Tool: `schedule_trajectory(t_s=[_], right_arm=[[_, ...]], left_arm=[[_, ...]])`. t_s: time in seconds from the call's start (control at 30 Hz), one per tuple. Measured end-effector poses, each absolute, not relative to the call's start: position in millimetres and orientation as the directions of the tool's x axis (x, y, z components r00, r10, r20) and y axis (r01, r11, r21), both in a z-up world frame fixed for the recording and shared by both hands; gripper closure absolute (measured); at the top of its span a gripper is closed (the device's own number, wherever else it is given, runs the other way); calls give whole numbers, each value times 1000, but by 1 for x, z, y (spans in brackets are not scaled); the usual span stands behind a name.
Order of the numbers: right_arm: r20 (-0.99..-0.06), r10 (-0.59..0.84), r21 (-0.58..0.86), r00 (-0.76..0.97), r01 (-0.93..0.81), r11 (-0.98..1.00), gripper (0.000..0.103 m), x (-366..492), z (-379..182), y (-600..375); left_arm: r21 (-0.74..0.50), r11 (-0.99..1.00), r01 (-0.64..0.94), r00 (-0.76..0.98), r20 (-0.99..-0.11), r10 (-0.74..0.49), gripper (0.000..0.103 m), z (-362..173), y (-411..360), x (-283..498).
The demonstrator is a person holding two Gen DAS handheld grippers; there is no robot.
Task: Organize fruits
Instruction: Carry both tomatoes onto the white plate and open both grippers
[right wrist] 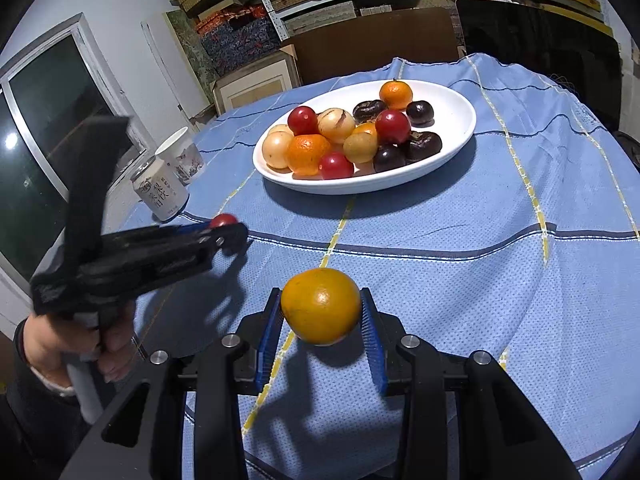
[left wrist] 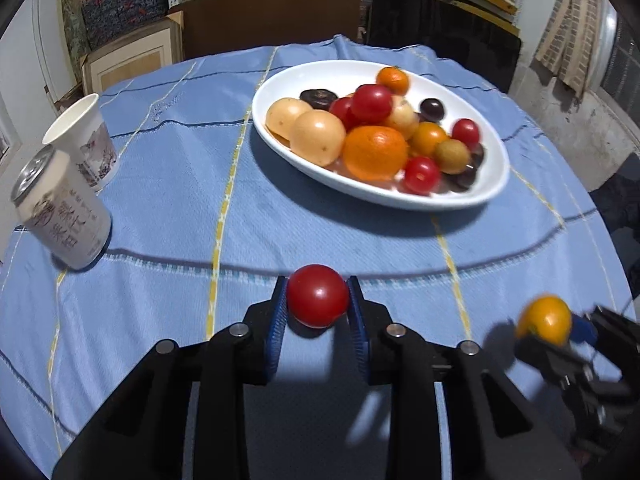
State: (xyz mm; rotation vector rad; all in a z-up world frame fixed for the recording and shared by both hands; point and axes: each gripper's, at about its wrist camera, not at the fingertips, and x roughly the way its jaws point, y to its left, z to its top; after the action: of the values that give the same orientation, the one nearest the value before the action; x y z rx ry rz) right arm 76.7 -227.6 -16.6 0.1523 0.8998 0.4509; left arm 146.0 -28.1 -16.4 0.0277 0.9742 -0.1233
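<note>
My left tongs (left wrist: 318, 300) are pinched on a red tomato (left wrist: 318, 295), both blue pads pressed against its sides, held just above the blue cloth (left wrist: 168, 208). From the right-hand camera I see only the top of that tomato (right wrist: 224, 220); the tongs' black body and my blurred hand (right wrist: 80, 340) cover the rest. My right tongs (right wrist: 322, 312) grip a yellow-orange fruit (right wrist: 320, 306) between their pads, also clear of the cloth, its shadow below. In the left view that fruit (left wrist: 544, 320) sits near the frame's right edge, smeared and partly cut off.

Further out, the white plate (left wrist: 472, 196) holds a heap of fruit: oranges, red tomatoes, pale yellow ones and some dark ones I cannot name. Several lie buried behind others. Well to the left stand a drink can (left wrist: 60, 216) and a paper cup (left wrist: 86, 136), touching or nearly so; I cannot tell which.
</note>
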Motion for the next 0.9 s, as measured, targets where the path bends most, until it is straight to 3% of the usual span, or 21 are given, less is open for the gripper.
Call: schedule_trajectory(t_s=[0.5,0.9], right_arm=[[-675,437,286,595,-334,898,65,79,17,-230],[-626,428,267,652,-337,903,65,175,54,-232]], left_arm=[[-60,976,207,631,-754,-180,75,38,-31,112],[-51,970,238,652,-732,-198,75,62,-59,207]])
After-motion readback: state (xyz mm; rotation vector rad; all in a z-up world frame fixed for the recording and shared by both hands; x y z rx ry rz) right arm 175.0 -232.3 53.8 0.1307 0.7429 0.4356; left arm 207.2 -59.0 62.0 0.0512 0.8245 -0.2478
